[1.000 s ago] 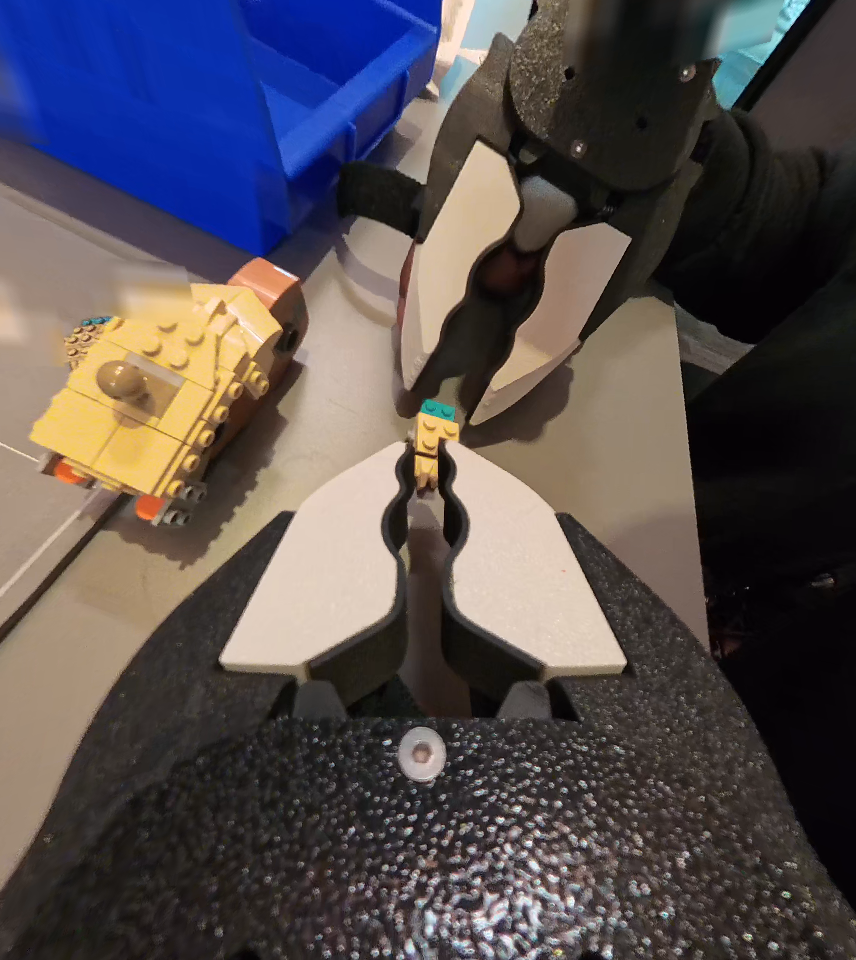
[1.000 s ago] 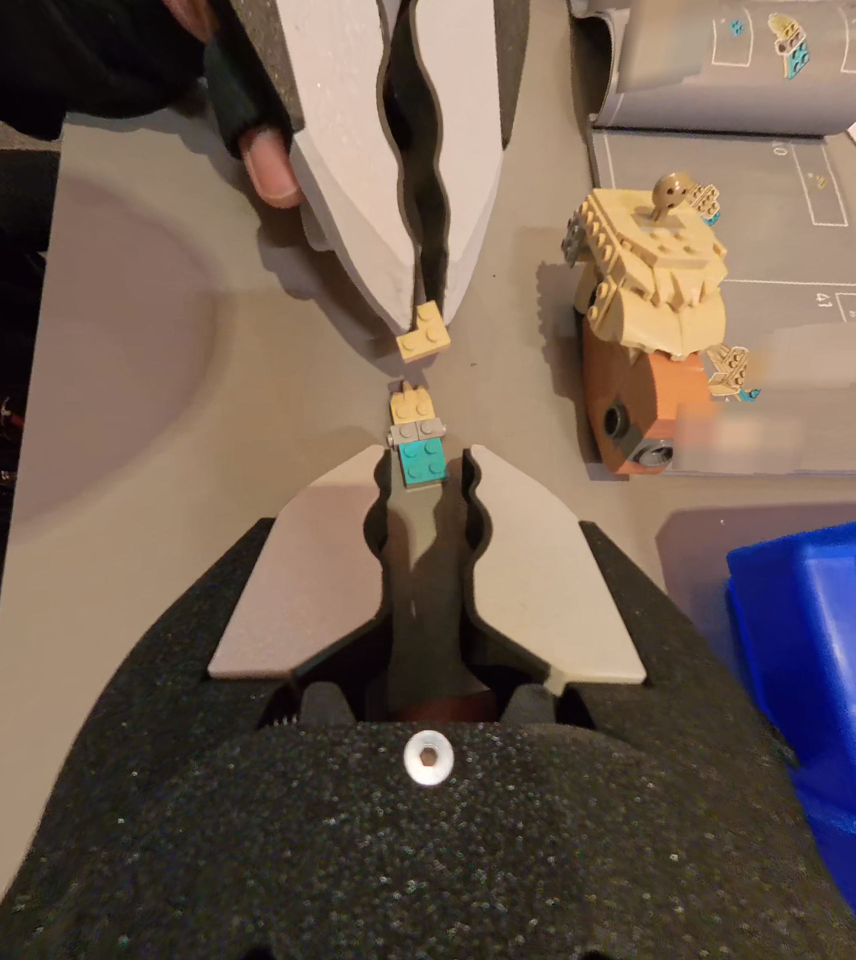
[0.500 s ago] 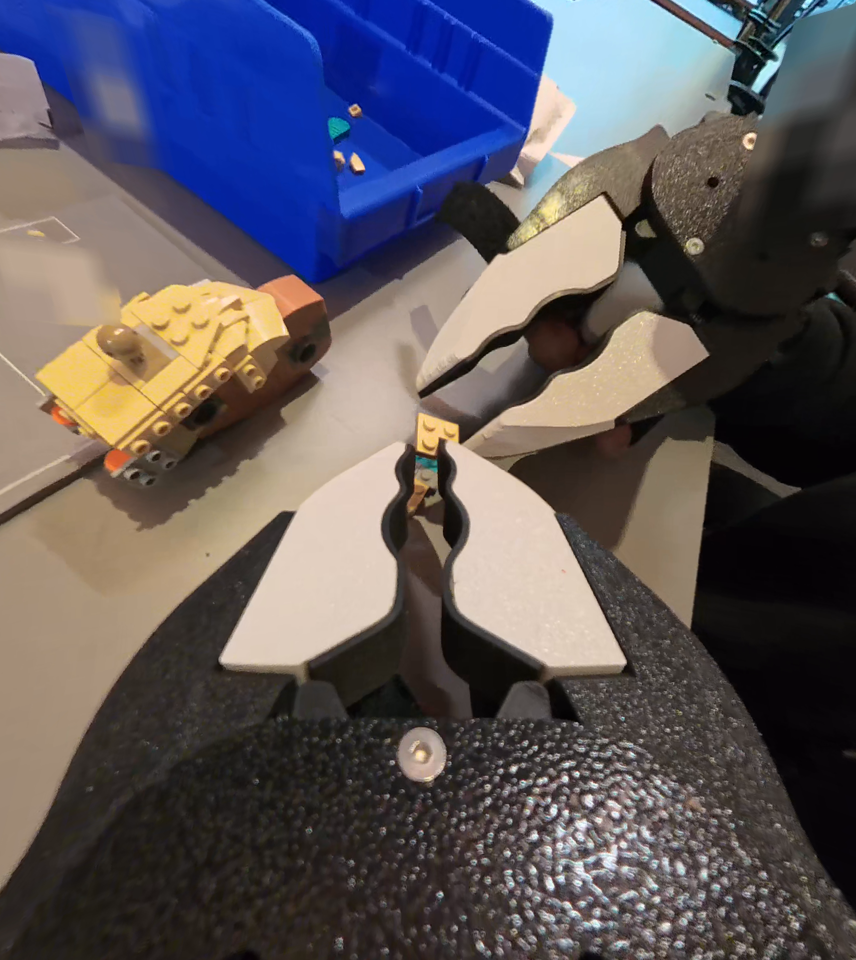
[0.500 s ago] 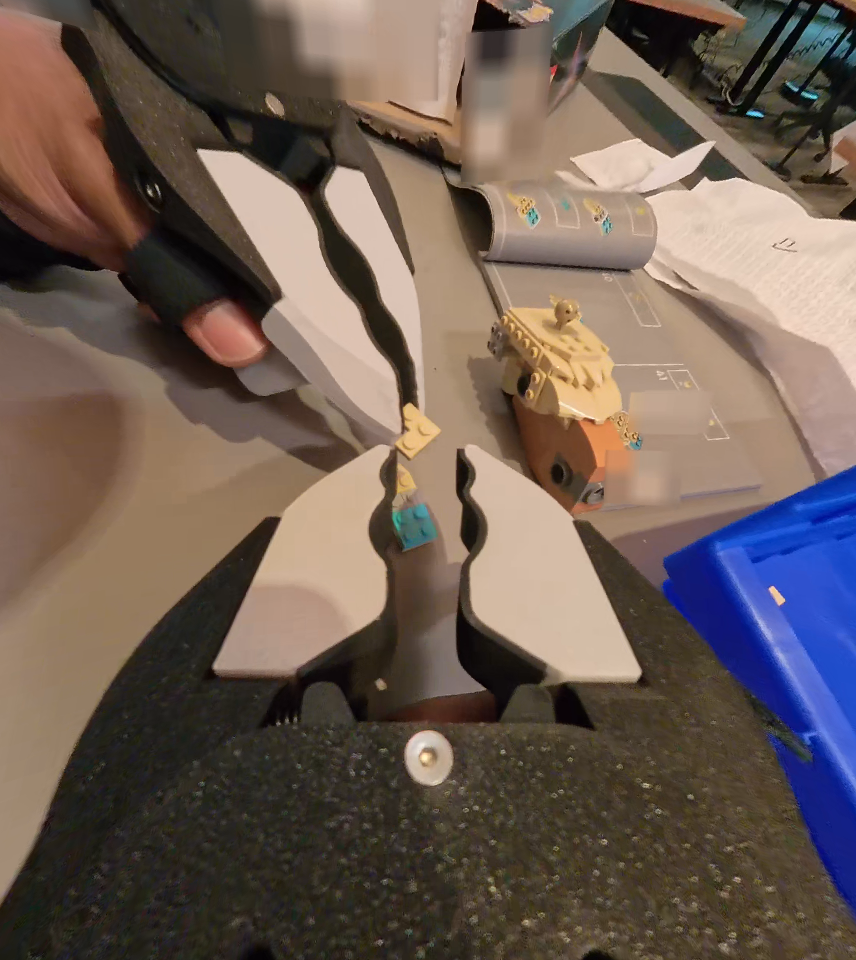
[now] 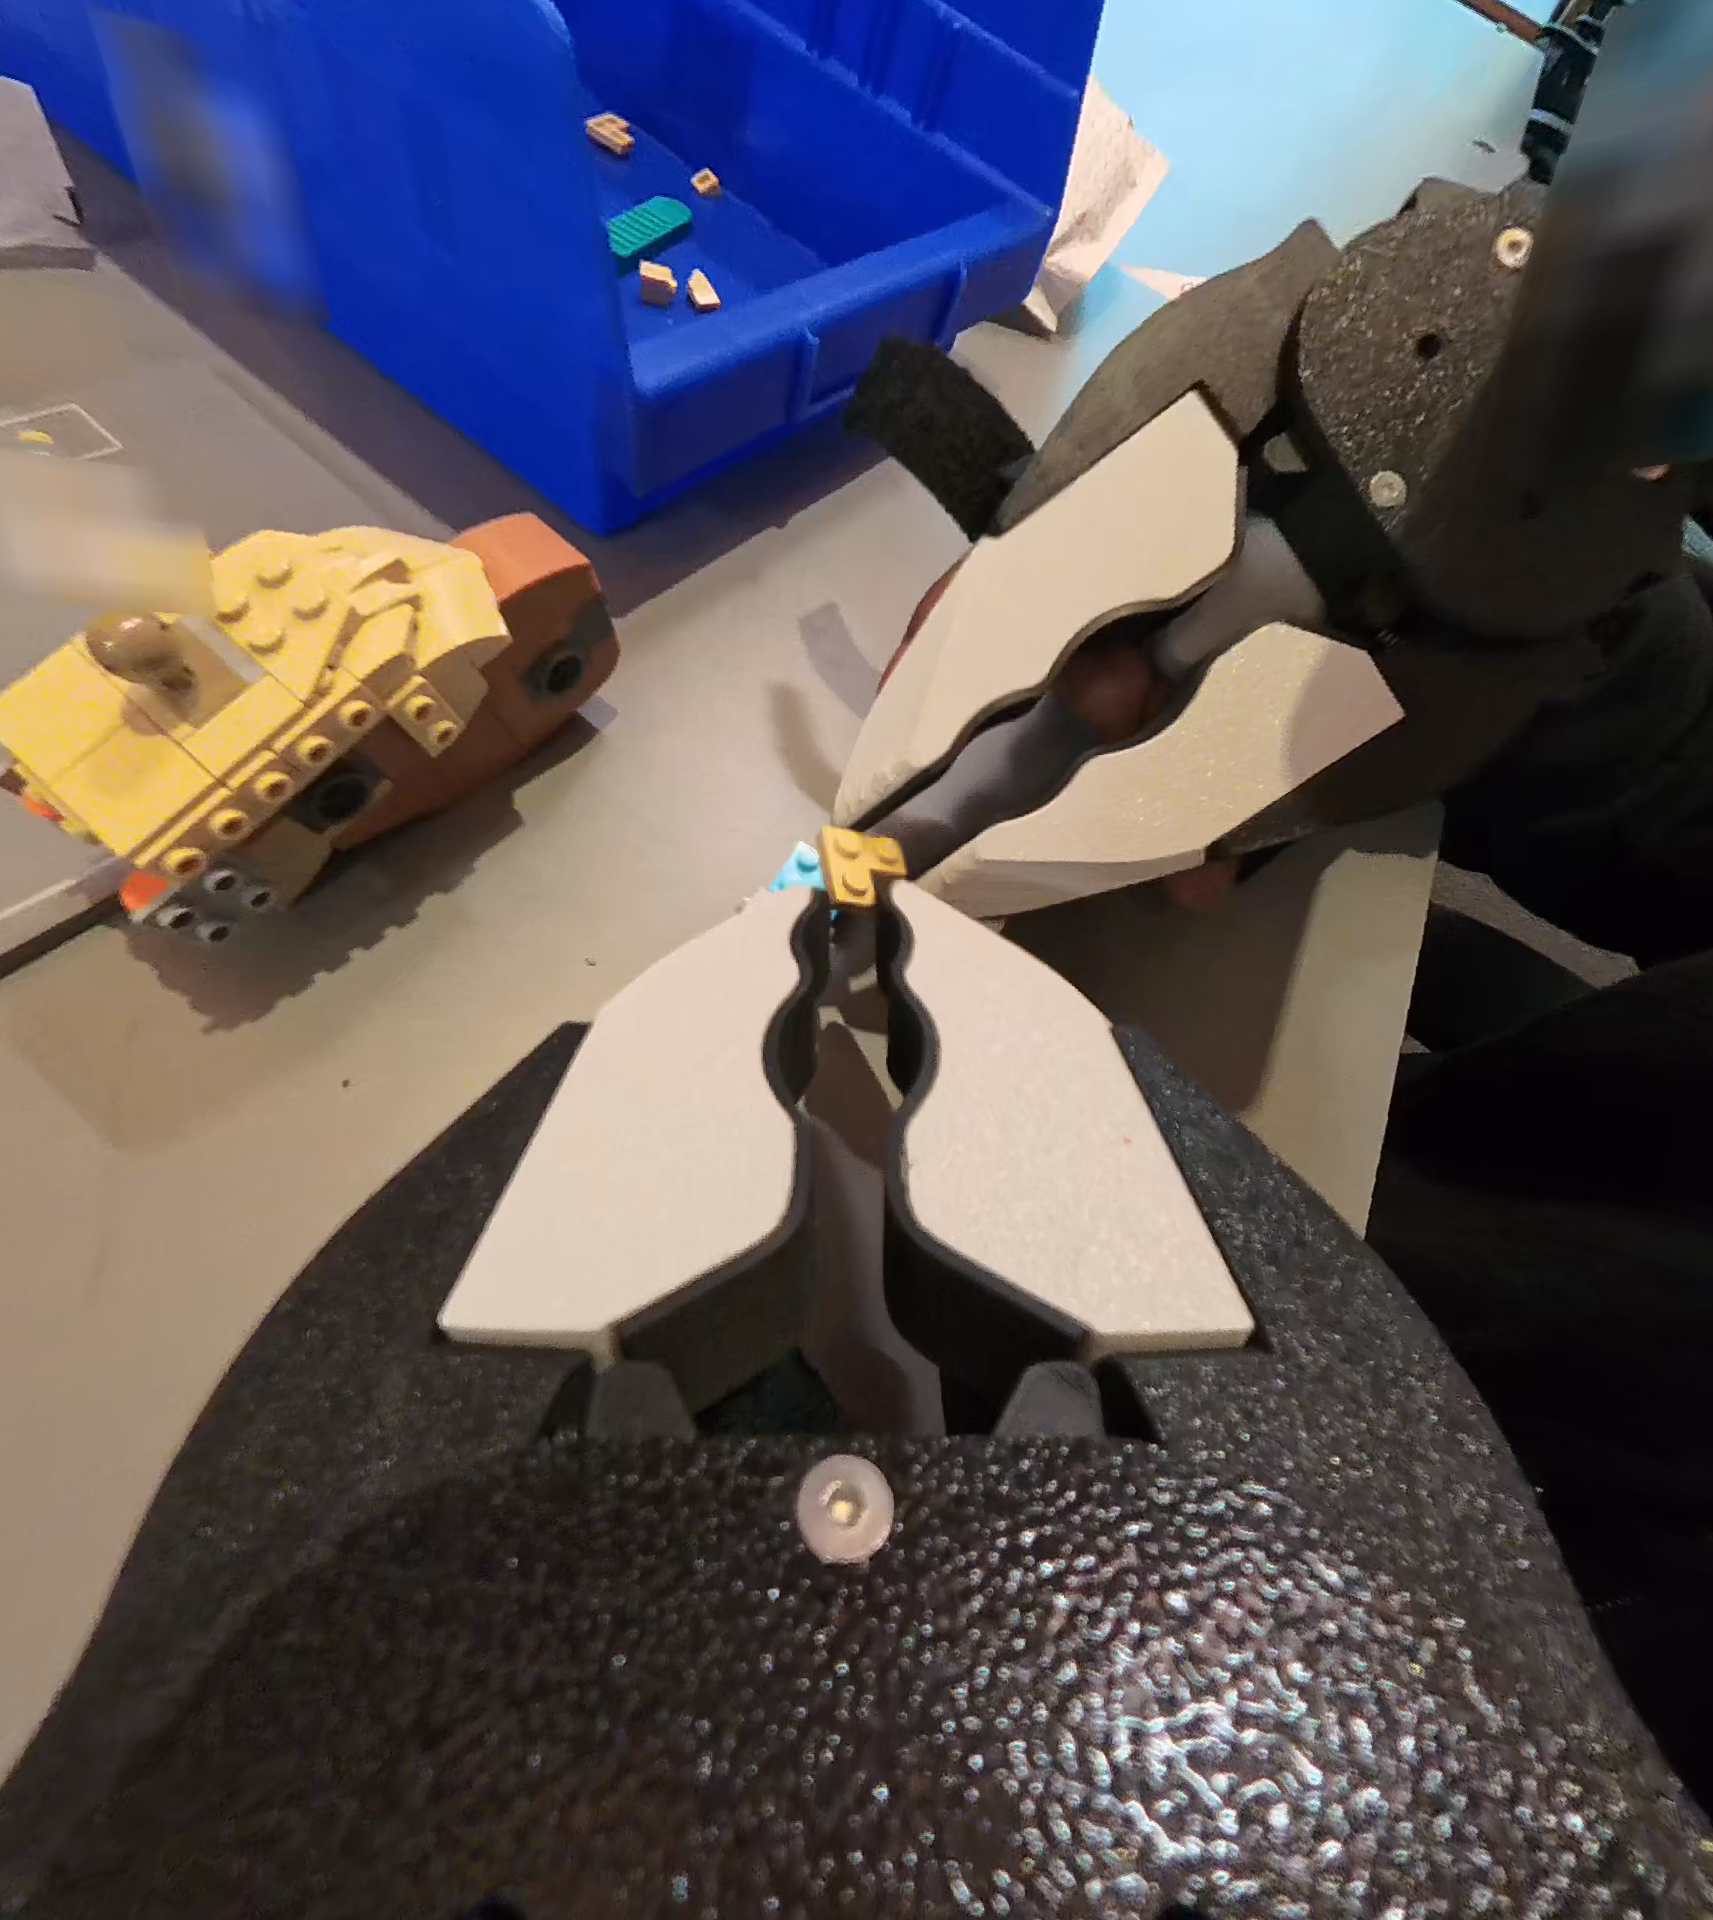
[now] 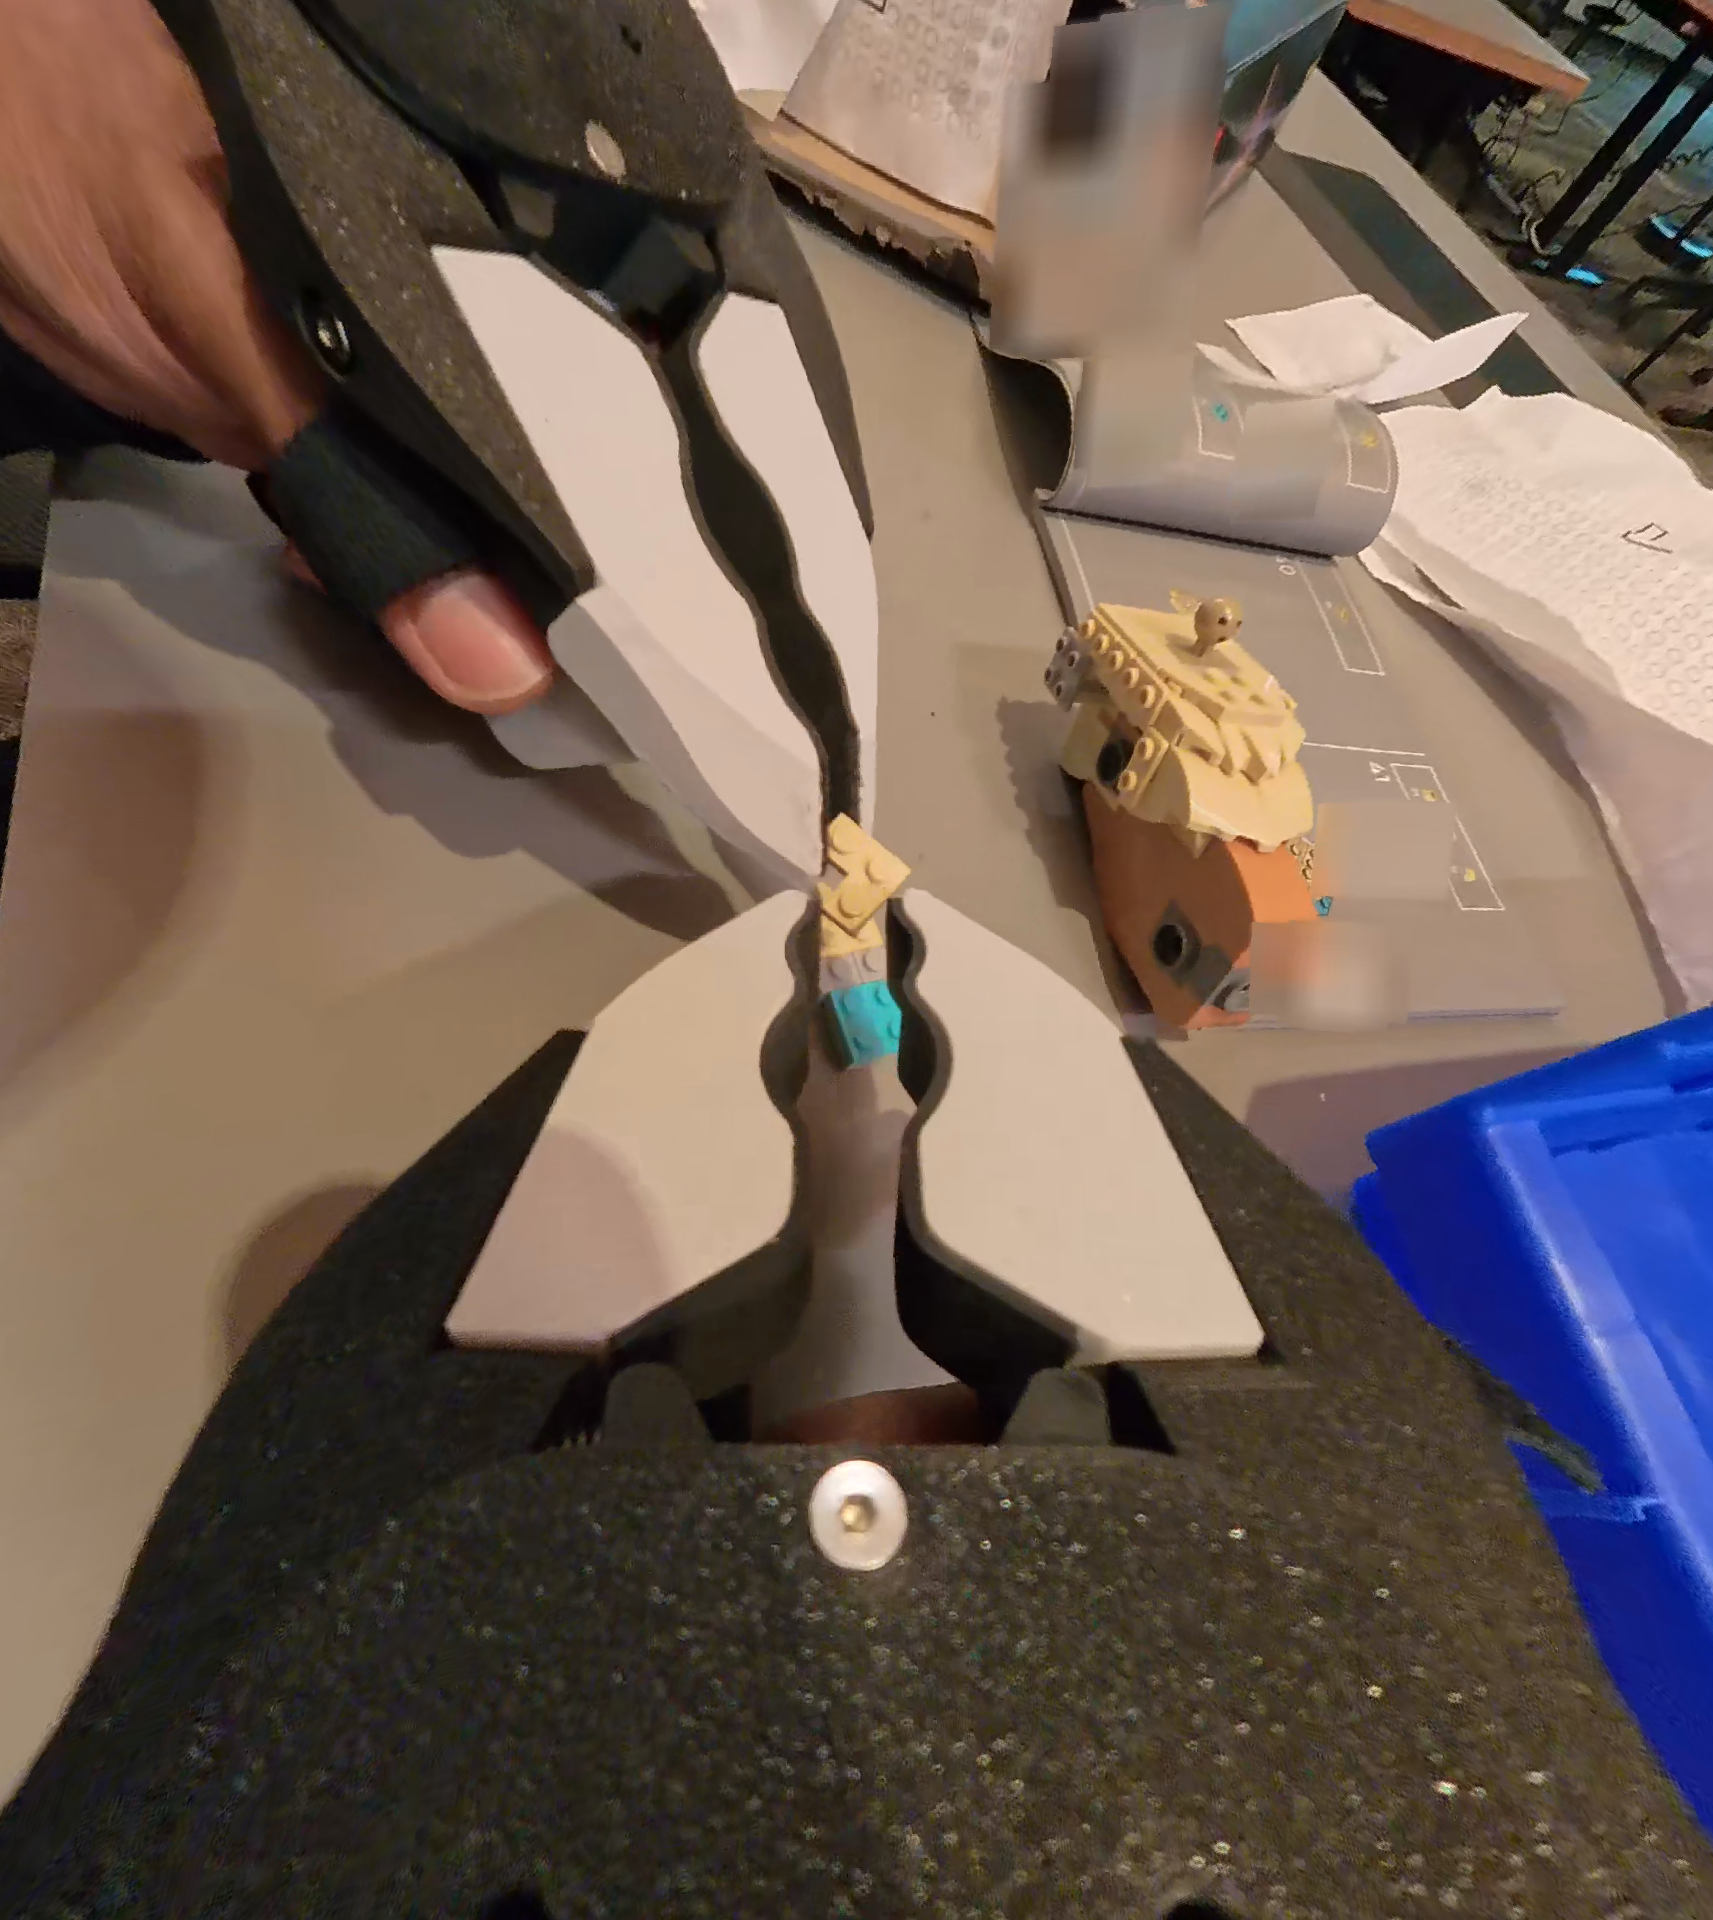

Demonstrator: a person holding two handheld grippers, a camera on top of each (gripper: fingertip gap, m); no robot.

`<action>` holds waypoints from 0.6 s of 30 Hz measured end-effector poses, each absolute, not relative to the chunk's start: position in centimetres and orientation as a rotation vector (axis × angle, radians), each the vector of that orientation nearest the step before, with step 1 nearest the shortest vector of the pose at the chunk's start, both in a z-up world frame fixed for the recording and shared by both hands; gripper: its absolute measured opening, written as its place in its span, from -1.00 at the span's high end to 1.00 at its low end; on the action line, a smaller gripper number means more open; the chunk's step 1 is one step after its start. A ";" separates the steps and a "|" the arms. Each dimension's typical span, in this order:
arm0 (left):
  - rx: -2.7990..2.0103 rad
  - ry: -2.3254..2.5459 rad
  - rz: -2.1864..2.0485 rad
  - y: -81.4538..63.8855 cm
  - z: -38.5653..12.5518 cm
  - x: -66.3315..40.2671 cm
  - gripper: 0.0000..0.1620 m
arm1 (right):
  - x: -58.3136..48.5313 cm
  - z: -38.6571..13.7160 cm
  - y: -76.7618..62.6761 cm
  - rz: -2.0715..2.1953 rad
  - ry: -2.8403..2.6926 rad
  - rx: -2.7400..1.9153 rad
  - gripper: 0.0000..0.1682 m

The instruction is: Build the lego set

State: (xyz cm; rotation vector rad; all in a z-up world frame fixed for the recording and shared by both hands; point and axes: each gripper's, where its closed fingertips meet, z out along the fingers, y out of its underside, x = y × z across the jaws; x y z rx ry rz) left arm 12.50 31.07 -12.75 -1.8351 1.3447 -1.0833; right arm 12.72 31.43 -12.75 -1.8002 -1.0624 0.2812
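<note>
- My left tongs (image 5: pixel 857 914) are pinched shut on a tan L-shaped corner plate (image 5: pixel 862 864), held right at the tips.
- My right tongs (image 6: pixel 847 914) are closed on a little strip of bricks (image 6: pixel 857 982): tan at the far end, grey in the middle, teal nearest the tong body.
- Both pieces are up in the air over the worktop (image 6: pixel 208 935), near its edge on my side, nose to nose.
- The bit that matters: the strip's long axis runs straight out along my right tongs, and the corner plate sits at its tan tip, rotated diamond-wise to the strip. They look touching there (can't tell if the studs have actually seated).
- My guess for the next move is squaring the plate to the tan end and pressing down. Left tongs carry the part, so they do the aligning.
- The half-built tan and brown model (image 6: pixel 1195 821) sits further in on the open instruction booklet (image 6: pixel 1392 790), well apart from both tongs.
- The blue parts bin (image 5: pixel 727 208) sits further back on the worktop with a few loose pieces in it.
</note>
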 end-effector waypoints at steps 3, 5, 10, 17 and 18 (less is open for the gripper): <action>-1.834 1.381 -1.096 30.6 -12.9 12.6 0.91 | 13.1 -13.2 31.3 0.275 -1.093 -1.814 0.89; -1.838 1.401 -1.098 30.5 -13.1 12.7 0.91 | 13.3 -13.4 31.3 0.280 -1.115 -1.824 0.90; -1.844 1.427 -1.103 30.3 -13.3 12.5 0.91 | 14.0 -14.3 31.5 0.270 -1.220 -1.857 0.90; -1.839 1.442 -1.095 30.4 -13.4 12.3 0.91 | 14.0 -15.2 31.4 0.211 -1.427 -1.809 0.90; -1.838 1.447 -1.098 30.4 -13.4 12.3 0.91 | 14.0 -15.3 31.4 0.201 -1.451 -1.802 0.90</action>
